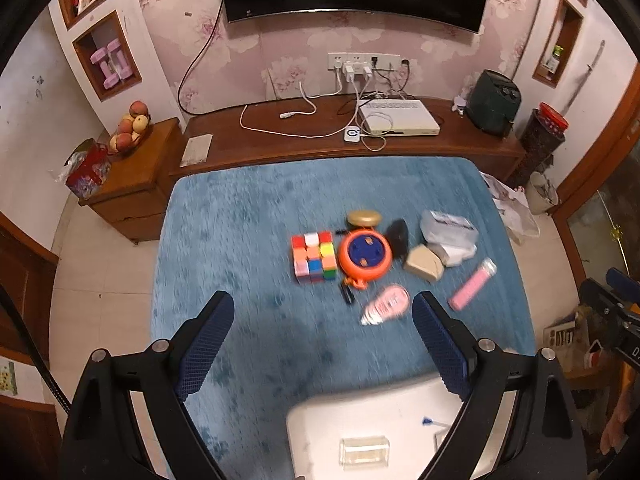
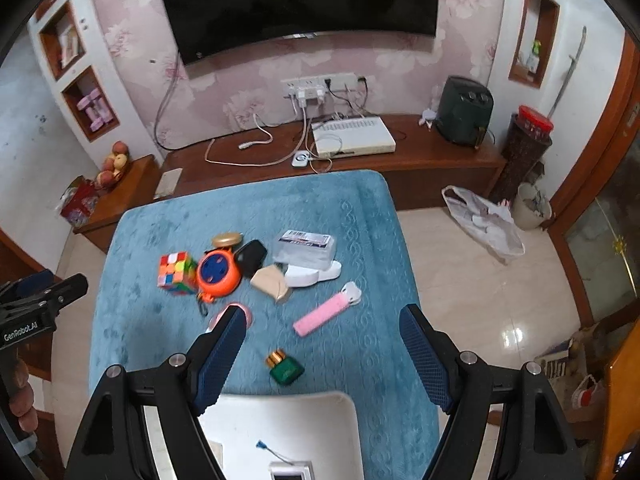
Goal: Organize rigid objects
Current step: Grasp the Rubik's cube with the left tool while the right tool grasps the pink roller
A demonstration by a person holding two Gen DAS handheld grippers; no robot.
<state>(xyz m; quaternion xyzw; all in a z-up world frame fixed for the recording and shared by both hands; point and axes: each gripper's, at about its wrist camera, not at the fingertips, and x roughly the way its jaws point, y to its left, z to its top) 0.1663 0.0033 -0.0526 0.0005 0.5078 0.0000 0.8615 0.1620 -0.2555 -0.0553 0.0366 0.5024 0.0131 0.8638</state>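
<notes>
Between the blue pads of the left gripper [image 1: 323,344] there is only blue cloth; its jaws stand wide and hold nothing. The right gripper [image 2: 322,354] is likewise spread wide and empty, hanging over the near part of the blue tablecloth [image 2: 168,320], with a small green bottle [image 2: 285,368] lying on the cloth between its fingers but untouched.

Just near of both grippers sits a white tray [image 1: 360,420], with a clear plastic box [image 1: 365,453] and a small blue-tipped stick in it. Farther out, the loose things crowd together at mid-table: a colour cube [image 1: 313,257] touching an orange reel [image 1: 363,255], a gold-lidded tin [image 1: 363,218] and a black case [image 1: 398,233] just beyond, a beige pouch [image 1: 423,267] against a white case [image 1: 454,254], and a clear lidded box [image 1: 449,225] behind. A pink oval tag [image 1: 388,303] and a pink tube [image 1: 472,285] lie nearer, apart from the rest.

The crowding looks like the main risk: a wide jaw lowered onto the reel would likely shove the cube or catch the reel's dangling clip. The bottle's smooth sides could squirt out of a skewed pinch. The plush cloth may snag a fingertip and drag everything. Both views are smeared, so aim could be off.
</notes>
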